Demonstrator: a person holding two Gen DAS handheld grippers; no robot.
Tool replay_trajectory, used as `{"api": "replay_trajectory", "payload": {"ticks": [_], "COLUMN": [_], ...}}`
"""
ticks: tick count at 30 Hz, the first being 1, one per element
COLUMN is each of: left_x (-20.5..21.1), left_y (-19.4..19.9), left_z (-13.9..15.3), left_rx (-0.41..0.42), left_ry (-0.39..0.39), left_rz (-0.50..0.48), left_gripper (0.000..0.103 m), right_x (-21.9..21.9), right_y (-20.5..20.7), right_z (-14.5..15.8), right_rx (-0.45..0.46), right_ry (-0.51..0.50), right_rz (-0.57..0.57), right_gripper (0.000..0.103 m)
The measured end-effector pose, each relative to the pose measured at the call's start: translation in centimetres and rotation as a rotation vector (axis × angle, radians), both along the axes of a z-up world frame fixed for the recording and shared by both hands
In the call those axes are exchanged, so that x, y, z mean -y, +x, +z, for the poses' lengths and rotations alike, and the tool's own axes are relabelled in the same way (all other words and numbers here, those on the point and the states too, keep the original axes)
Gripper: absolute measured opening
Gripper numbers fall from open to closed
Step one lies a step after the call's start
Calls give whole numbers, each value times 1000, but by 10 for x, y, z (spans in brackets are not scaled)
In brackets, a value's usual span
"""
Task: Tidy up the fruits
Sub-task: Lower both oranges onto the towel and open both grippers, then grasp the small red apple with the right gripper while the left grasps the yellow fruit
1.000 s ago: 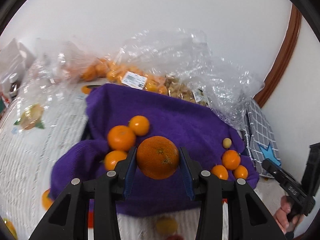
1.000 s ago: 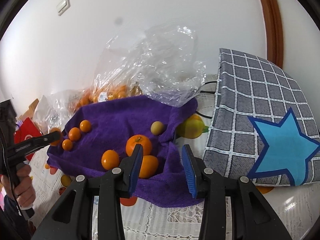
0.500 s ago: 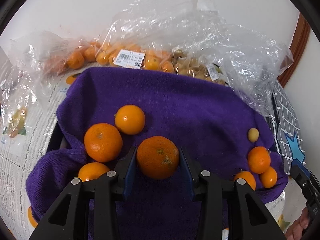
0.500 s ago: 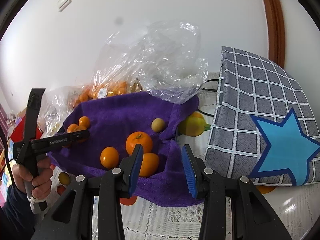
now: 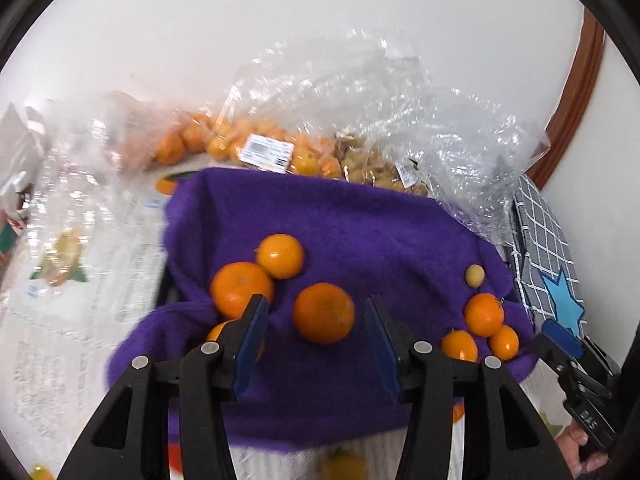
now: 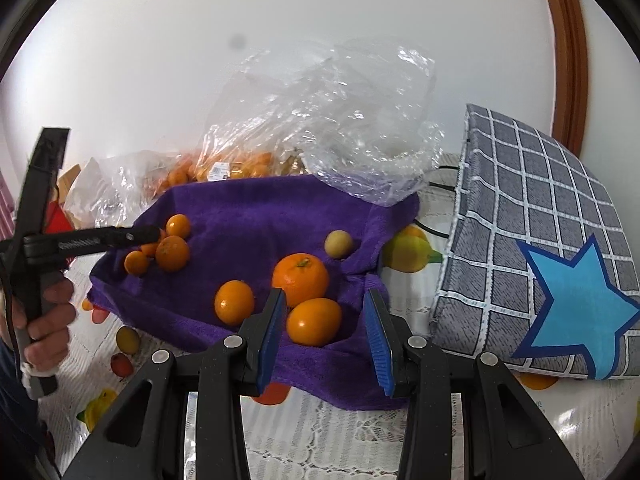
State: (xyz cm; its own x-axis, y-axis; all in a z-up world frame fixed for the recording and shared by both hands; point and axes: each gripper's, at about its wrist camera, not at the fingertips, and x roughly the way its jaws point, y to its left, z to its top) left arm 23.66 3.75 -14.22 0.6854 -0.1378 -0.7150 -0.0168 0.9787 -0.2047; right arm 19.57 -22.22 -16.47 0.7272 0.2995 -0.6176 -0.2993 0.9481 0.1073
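A purple towel (image 5: pixel 360 220) (image 6: pixel 260 216) lies on the table with oranges on it. My left gripper (image 5: pixel 316 340) is open, with a large orange (image 5: pixel 323 313) lying free on the towel between its jaws. Two more oranges (image 5: pixel 241 289) sit just left of it, and a group of smaller ones (image 5: pixel 483 314) lies at the right with a small yellow fruit (image 5: pixel 474 275). My right gripper (image 6: pixel 326 328) is open and empty, low over the towel's near edge by three oranges (image 6: pixel 300 279). The left gripper also shows in the right wrist view (image 6: pixel 140 235).
Clear plastic bags (image 5: pixel 360 120) (image 6: pixel 340 120) holding more oranges lie behind the towel against the white wall. A grey checked cushion with a blue star (image 6: pixel 540 260) stands at the right. The tablecloth (image 6: pixel 340 432) has printed fruit on it.
My left gripper has opened and let go of the large orange, which now rests on the towel. The gripper has drawn back a little. My right gripper has barely moved.
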Motion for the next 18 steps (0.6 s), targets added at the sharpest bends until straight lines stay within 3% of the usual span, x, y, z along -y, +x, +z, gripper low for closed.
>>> {"api": "replay_trajectory", "payload": {"ticks": [10, 18], "left_x": [-51, -85], "left_y": [-77, -122], "left_z": [11, -1], "left_rx": [34, 38], "left_ry": [37, -9], "left_rz": [69, 90], "left_gripper": [48, 48], "right_x": [-67, -129], "right_y": [-39, -71], "right_z": [-10, -18], "right_rx": [-63, -106], "right_ry": [-17, -49], "right_rz": [165, 283], "right_gripper": [40, 40]}}
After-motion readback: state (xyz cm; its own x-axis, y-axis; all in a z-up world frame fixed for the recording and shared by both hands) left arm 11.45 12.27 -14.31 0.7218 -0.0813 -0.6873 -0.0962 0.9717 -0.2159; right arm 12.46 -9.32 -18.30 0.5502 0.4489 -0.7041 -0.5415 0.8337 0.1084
